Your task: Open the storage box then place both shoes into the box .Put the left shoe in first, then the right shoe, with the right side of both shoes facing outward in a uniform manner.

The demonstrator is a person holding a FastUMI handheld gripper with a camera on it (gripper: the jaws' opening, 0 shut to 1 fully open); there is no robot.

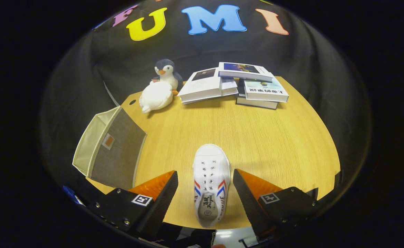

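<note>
A white canvas shoe [211,179] with red and blue side stripes lies on the wooden table [257,137], toe pointing away from me. It sits between my gripper's [205,181] two fingers, which stand open on either side with a gap to each flank of the shoe. A beige fabric storage box [110,148] stands to the left of the fingers at the table's left edge, its open mouth turned to the left, its brown side with a small label facing me.
A penguin plush [167,73] and a white plush [156,96] sit at the far left of the table. Several books [236,84] are stacked at the far end. The table's front edge lies just under the shoe's heel.
</note>
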